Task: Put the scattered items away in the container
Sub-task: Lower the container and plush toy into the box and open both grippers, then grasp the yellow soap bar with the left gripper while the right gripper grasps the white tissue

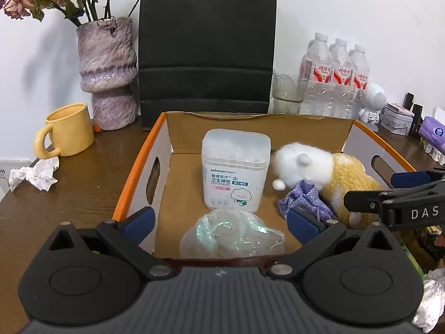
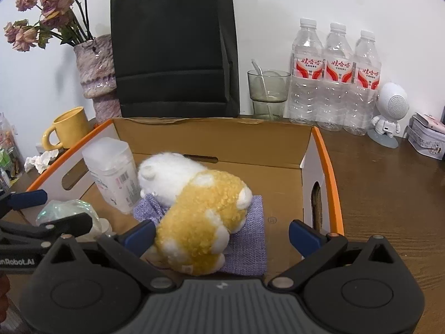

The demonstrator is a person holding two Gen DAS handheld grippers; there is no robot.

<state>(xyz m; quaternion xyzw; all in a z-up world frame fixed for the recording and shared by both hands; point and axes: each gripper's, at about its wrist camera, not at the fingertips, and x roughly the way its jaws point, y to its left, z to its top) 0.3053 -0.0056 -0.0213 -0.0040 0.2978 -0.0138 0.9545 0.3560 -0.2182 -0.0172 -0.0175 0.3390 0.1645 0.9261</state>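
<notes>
An orange-rimmed cardboard box (image 1: 133, 172) (image 2: 328, 167) sits on the brown table. Inside it stand a white cotton-bud tub (image 1: 235, 169) (image 2: 111, 172), a yellow-and-white plush toy (image 1: 328, 172) (image 2: 200, 211) lying on a purple cloth pouch (image 1: 303, 200) (image 2: 247, 239), and an iridescent clear pouch (image 1: 230, 236) (image 2: 69, 208). My left gripper (image 1: 222, 222) is open over the box's near edge, above the iridescent pouch. My right gripper (image 2: 222, 233) is open around the plush toy's rear, not closed on it; it also shows in the left wrist view (image 1: 389, 192).
A yellow mug (image 1: 66, 130), a crumpled tissue (image 1: 33, 175) and a purple vase (image 1: 108, 72) stand left of the box. A black bag (image 1: 205, 44) is behind it. Three water bottles (image 2: 333, 78), a glass (image 2: 267, 91), a white figurine (image 2: 389, 111) and tins (image 2: 425, 139) stand right.
</notes>
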